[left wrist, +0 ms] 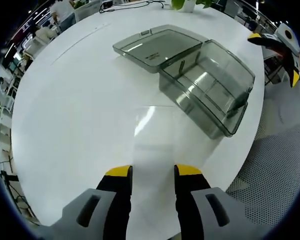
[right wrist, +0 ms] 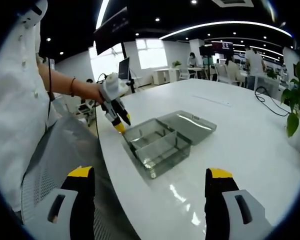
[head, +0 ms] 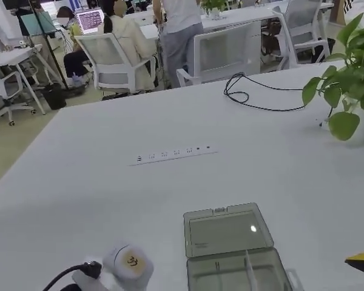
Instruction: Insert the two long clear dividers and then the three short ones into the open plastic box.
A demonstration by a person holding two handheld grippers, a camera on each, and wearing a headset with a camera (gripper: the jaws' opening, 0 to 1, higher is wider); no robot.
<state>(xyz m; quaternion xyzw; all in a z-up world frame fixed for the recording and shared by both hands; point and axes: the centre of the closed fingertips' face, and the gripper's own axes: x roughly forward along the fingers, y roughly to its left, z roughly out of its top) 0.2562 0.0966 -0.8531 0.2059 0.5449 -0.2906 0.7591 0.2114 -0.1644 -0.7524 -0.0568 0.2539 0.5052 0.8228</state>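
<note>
Two grippers face an open plastic box (left wrist: 200,107) on the white tabletop (left wrist: 80,115), at upper right of the left gripper view, its lid (left wrist: 155,45) folded back flat. Clear dividers (right wrist: 156,142) stand inside; how many is unclear. The left gripper (left wrist: 152,172) has its fingers slightly apart and empty. The right gripper (right wrist: 150,172) has its fingers spread wide and empty.

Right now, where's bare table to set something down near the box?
Free: the wide stretch between the box lid and the socket strip; the tabletop left of the box, ahead of the left gripper. Crowded: far right, by the plant and looped cable.
</note>
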